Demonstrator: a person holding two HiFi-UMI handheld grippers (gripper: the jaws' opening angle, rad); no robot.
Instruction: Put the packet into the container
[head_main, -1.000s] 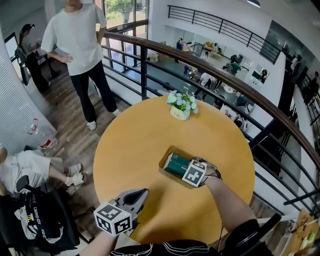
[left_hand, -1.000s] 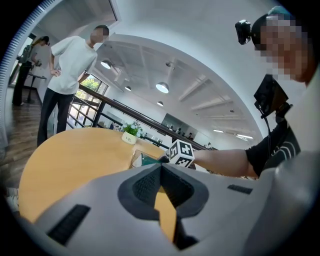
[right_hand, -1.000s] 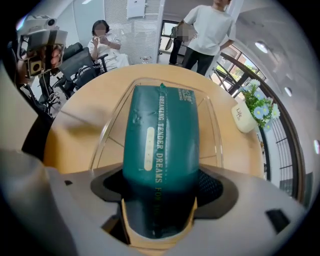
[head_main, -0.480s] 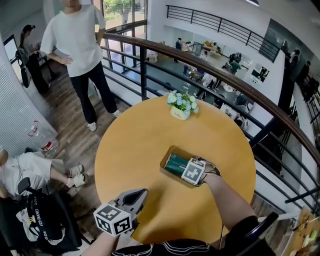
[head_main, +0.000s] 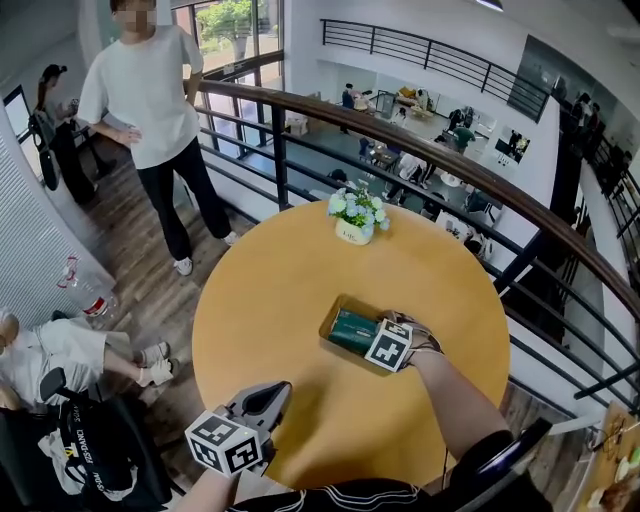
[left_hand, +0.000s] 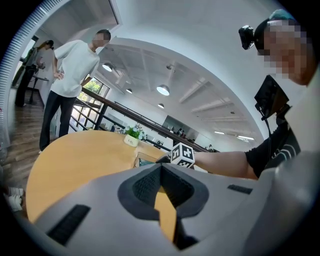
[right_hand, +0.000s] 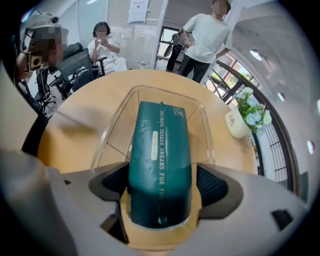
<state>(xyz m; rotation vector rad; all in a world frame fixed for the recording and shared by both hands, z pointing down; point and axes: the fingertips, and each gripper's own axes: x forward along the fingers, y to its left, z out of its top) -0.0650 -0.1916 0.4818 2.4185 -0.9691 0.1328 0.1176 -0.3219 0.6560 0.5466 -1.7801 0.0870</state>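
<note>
A dark green packet (head_main: 350, 327) lies in a clear shallow container (head_main: 334, 313) on the round yellow table (head_main: 270, 280). In the right gripper view the packet (right_hand: 159, 150) reaches from the container (right_hand: 150, 92) back between my jaws. My right gripper (head_main: 370, 336) (right_hand: 161, 184) is opening: its pads stand at the packet's two sides with a thin gap. My left gripper (head_main: 270, 394) (left_hand: 160, 167) hovers at the table's near edge, shut and holding nothing.
A white pot of flowers (head_main: 353, 216) (right_hand: 239, 119) stands at the table's far side. A curved railing (head_main: 450, 165) runs behind the table. One person stands (head_main: 150, 110) at the far left, another sits (head_main: 50, 350) at the left.
The right gripper's jaws have spread a little around the packet, which now rests in the container. The left gripper has stayed where it was.
</note>
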